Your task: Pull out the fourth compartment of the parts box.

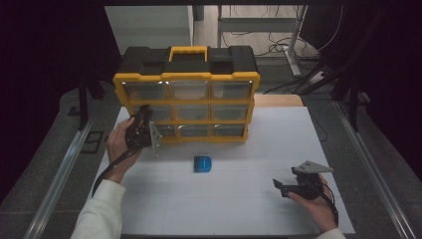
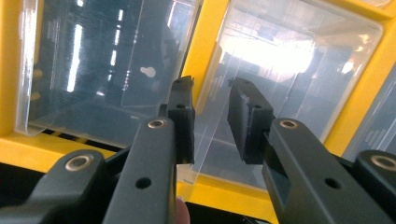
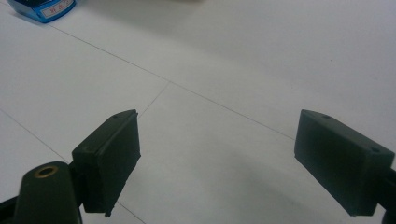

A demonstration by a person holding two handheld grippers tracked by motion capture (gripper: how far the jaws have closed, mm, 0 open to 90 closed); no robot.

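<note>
A yellow and black organizer (image 1: 186,74) with clear drawers stands at the back of the white table (image 1: 224,199). My left gripper (image 1: 145,111), turned on its side, reaches its left column at the middle drawer (image 1: 160,112). In the left gripper view the jaws (image 2: 210,116) stand a narrow gap apart, with the clear lip of a drawer (image 2: 205,140) pinched between the pads beside a yellow divider (image 2: 205,51). My right gripper (image 1: 279,187) rests low at the table's front right, open, with bare white tabletop between its pads (image 3: 217,154).
A small blue box (image 1: 202,163) lies on the table in front of the organizer, and shows at the top left corner (image 3: 42,7) of the right gripper view. Metal rails (image 1: 64,164) run along both sides of the table.
</note>
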